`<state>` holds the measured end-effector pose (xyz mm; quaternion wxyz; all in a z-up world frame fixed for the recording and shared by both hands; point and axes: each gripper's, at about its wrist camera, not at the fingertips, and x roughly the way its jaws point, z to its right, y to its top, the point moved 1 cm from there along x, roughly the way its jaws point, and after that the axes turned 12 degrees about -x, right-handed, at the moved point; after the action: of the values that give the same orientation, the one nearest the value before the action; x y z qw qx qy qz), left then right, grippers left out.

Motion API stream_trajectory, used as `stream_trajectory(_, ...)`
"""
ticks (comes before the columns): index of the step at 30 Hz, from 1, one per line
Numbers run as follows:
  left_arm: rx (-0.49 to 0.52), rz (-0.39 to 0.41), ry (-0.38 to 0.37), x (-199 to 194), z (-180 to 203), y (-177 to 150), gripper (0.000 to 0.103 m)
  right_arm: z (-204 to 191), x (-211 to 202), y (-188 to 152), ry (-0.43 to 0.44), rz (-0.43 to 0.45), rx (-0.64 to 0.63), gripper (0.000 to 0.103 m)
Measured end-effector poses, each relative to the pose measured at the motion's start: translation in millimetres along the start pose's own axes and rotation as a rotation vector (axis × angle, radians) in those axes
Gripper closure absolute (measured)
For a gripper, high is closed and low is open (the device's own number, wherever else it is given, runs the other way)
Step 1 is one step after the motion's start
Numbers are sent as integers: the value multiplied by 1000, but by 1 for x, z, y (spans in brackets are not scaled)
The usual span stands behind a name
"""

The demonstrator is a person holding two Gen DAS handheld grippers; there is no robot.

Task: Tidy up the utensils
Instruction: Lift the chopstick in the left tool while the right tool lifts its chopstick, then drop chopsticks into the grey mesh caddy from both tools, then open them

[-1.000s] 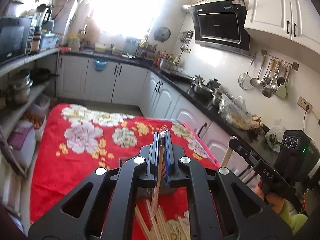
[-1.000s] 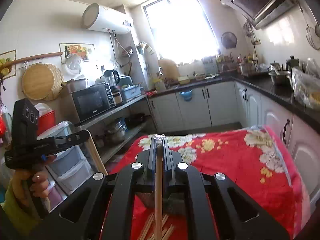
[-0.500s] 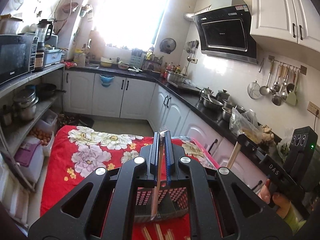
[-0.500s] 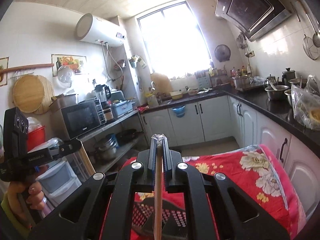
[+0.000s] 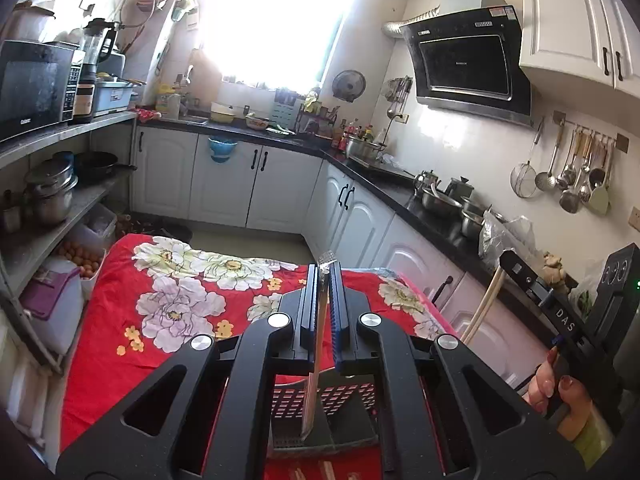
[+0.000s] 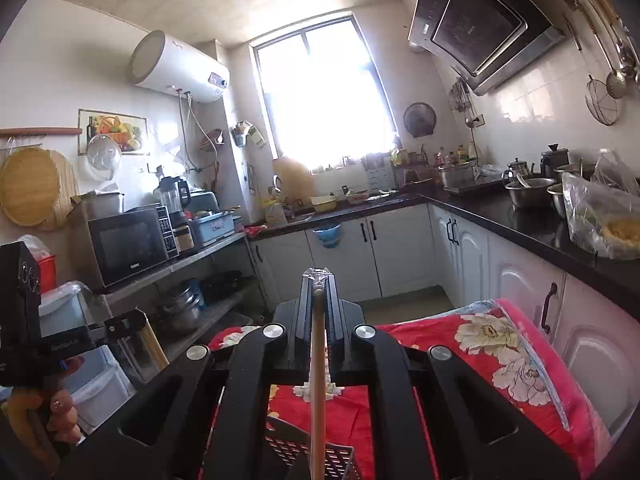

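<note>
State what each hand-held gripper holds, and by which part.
Left hand-held gripper: a chopstick, clamped near its upper end. Right hand-held gripper: another chopstick, likewise pinched near its top.

chopsticks (image 5: pixel 316 344): wooden, near-upright | holder (image 5: pixel 320 412): dark perforated, seemingly below tips

A bright window (image 5: pixel 276 20) floods the kitchen, white cabinets (image 5: pixel 224 184) under black counters (image 6: pixel 520 220) (an L-shaped run).

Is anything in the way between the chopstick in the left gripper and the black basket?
Nothing visible blocks it. The left gripper holds the chopstick upright, its lower tip hanging right at the open top of the black basket on the red cloth.
</note>
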<state>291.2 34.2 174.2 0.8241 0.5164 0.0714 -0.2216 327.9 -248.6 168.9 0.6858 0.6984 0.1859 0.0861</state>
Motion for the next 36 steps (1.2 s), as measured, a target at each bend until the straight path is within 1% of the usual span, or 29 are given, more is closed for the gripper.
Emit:
stream_trajectory(5, 11, -3, 5, 8, -8, -13, 100, -4, 9, -17, -12, -9, -10, 97)
stream_trajectory(11, 13, -8, 6, 13, -19, -32, 100, -20, 11, -33, -23, 10, -47, 97)
stream_trajectory(17, 30, -8, 6, 15, -22, -48, 100, -29, 15, -43, -27, 19, -67, 97)
stream_trajectory(21, 55, 7, 9, 13, -23, -56, 100, -32, 18, -47, -19, 27, -67, 97)
stream_trajectory(26, 45, -6, 15, 14, -30, -63, 100, -36, 27, -56, -12, -1, -63, 96)
stream_trajectory(34, 29, -32, 24, 16, -41, -73, 100, -36, 25, -74, -13, -60, -24, 96)
stream_trajectory(36, 33, -39, 22, 15, -41, -75, 100, -34, 21, -76, -28, -74, -21, 96)
